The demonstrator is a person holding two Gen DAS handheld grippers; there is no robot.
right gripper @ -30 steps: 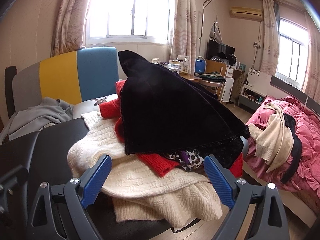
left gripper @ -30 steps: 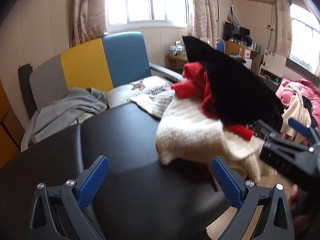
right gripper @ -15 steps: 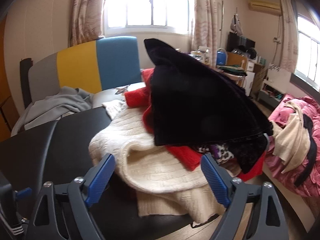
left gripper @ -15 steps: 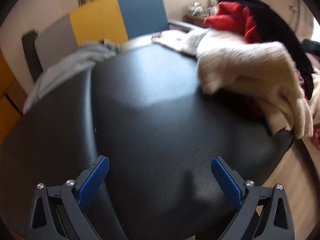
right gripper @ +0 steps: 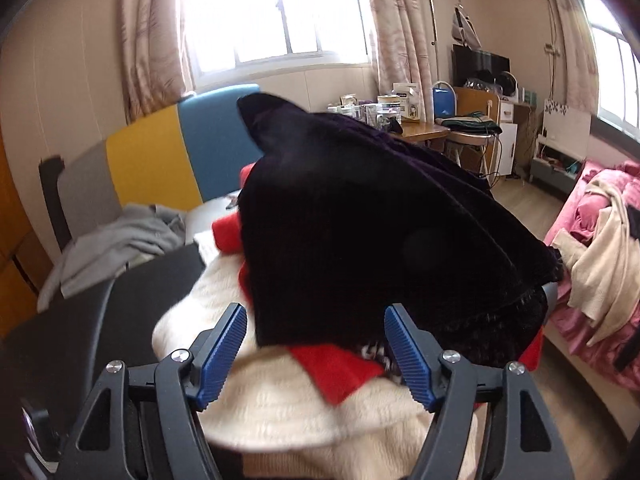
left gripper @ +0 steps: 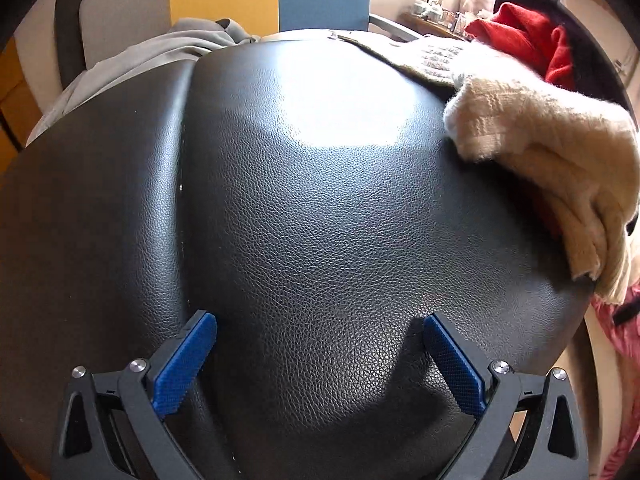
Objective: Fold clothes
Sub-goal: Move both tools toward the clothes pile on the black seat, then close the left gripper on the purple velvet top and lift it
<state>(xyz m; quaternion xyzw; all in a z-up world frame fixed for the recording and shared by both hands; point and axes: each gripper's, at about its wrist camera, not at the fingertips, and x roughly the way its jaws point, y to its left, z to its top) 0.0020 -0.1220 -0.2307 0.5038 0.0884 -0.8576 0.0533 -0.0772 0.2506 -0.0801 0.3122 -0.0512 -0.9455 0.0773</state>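
Left tongs (left gripper: 320, 354) — blue-padded fingers spread wide, nothing between them, low over the black leather-textured surface (left gripper: 312, 208). Right tongs (right gripper: 316, 354) — fingers apart, empty, pointed at the clothes pile just ahead. Pile on the surface's right part: cream knitted sweater (right gripper: 280, 404) at the bottom, red knit garment (right gripper: 332, 372) above it, black velvet garment (right gripper: 360, 232) on top. Grey garment (left gripper: 140, 60) lies beyond the surface on the grey, yellow and blue chair (right gripper: 160, 160).

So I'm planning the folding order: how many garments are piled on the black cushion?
4 visible: black velvet garment on top, red knit beneath it, a leopard-print piece peeking out beside the red, cream sweater at the bottom. More may be hidden underneath.
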